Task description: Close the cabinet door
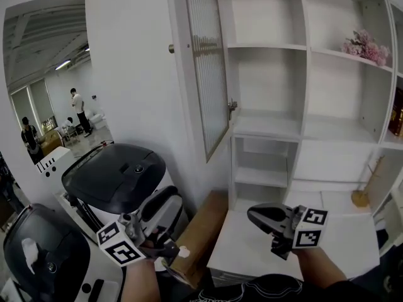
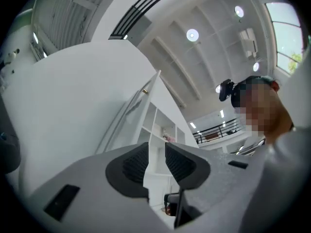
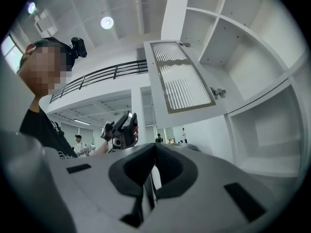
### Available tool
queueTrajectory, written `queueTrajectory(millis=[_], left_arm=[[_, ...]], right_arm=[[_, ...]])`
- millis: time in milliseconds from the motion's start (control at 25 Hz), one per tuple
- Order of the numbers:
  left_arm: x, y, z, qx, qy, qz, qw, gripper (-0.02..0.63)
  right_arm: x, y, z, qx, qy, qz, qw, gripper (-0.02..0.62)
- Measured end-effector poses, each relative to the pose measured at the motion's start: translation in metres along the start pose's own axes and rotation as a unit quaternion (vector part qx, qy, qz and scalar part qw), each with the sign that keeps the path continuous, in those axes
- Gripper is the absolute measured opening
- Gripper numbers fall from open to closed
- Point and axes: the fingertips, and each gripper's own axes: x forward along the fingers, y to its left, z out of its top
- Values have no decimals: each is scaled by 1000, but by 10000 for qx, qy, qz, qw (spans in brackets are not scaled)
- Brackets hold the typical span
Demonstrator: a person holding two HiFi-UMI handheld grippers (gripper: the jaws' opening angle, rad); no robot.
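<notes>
The cabinet door (image 1: 211, 68), a white frame with a ribbed glass panel, stands swung open to the left of the white shelving (image 1: 277, 128), with a small round knob (image 1: 171, 48) on its outer edge. It also shows in the left gripper view as the door (image 2: 133, 108) and from below in the right gripper view as the door (image 3: 182, 81). My left gripper (image 1: 165, 201) is low at the left, well below the door and pointing up; its jaws (image 2: 156, 152) stand apart with nothing between them. My right gripper (image 1: 252, 215) hovers over the white counter, pads together (image 3: 155, 149), holding nothing.
Two black lidded appliances (image 1: 116, 175) (image 1: 44, 257) sit at the lower left. A cardboard box (image 1: 201, 231) leans beside the white counter (image 1: 252, 250). Pink flowers (image 1: 366, 46) rest on an upper shelf. A wall mirror (image 1: 50, 80) shows people in the distance.
</notes>
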Motion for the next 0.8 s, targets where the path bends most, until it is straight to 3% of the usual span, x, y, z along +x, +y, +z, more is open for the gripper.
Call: queueTrajectory(millis=[360, 560, 800], left_arm=[[51, 22, 84, -67, -413, -1169, 9923, 138], [84, 28, 117, 35, -599, -1623, 9849, 141], [122, 47, 154, -477, -938, -1899, 9762, 140]], right_arm=[[-10, -15, 12, -185, -170, -717, 9971, 7], [-24, -23, 8, -127, -203, -1126, 9934, 7], [-40, -25, 13, -223, -205, -1532, 9877, 6]])
